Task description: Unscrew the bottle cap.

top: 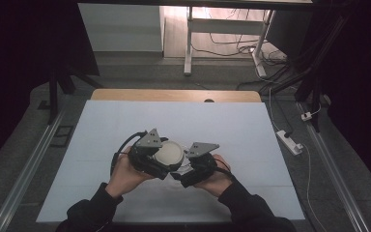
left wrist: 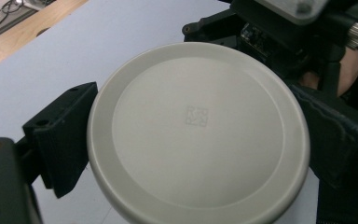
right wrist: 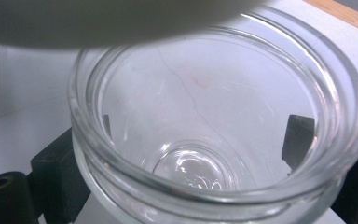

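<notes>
One lid [left wrist: 198, 135] in left tool [top: 160, 159]; one glass jar [right wrist: 214, 140] in right tool [top: 186, 173].

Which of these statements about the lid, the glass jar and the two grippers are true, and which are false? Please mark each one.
1. The left gripper holds a round pale lid between its jaws. True.
2. The right gripper holds a clear glass jar. True.
3. The glass jar is full of liquid. False: it looks empty, its bottom shows through.
4. The lid is screwed onto the jar. False: the jar's mouth is open, the lid is beside or above it.
5. The table cover is red. False: it is pale, whitish.
</notes>
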Motion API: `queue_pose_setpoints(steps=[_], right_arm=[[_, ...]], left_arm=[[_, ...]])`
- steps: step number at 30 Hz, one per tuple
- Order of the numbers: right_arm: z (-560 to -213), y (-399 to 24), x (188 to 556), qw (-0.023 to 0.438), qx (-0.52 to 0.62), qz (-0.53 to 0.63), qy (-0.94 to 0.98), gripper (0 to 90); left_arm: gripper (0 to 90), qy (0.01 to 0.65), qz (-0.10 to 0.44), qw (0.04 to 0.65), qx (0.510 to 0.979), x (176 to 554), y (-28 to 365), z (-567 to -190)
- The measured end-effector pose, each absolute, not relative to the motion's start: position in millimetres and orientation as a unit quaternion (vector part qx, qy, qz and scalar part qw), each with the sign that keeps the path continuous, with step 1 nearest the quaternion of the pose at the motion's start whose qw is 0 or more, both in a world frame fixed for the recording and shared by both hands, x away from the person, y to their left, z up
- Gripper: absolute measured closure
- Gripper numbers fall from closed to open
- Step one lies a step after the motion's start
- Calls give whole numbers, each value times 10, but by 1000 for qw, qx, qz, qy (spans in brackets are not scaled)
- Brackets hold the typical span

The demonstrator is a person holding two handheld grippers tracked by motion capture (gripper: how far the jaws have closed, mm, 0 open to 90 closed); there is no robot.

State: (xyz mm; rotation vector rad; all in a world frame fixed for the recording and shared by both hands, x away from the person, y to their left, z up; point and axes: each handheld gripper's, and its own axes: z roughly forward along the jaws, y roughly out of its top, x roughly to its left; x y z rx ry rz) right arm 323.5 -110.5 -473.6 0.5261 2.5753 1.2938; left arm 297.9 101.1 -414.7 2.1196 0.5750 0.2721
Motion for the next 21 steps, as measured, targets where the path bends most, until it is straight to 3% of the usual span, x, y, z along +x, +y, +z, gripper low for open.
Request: queue_pose_setpoints(steps=[21], right_arm=[[-4706, -1217, 3431, 122, 208, 438, 866, 70]], left_arm=[[78, 230, 101, 456, 854, 2913, 1106, -4208]])
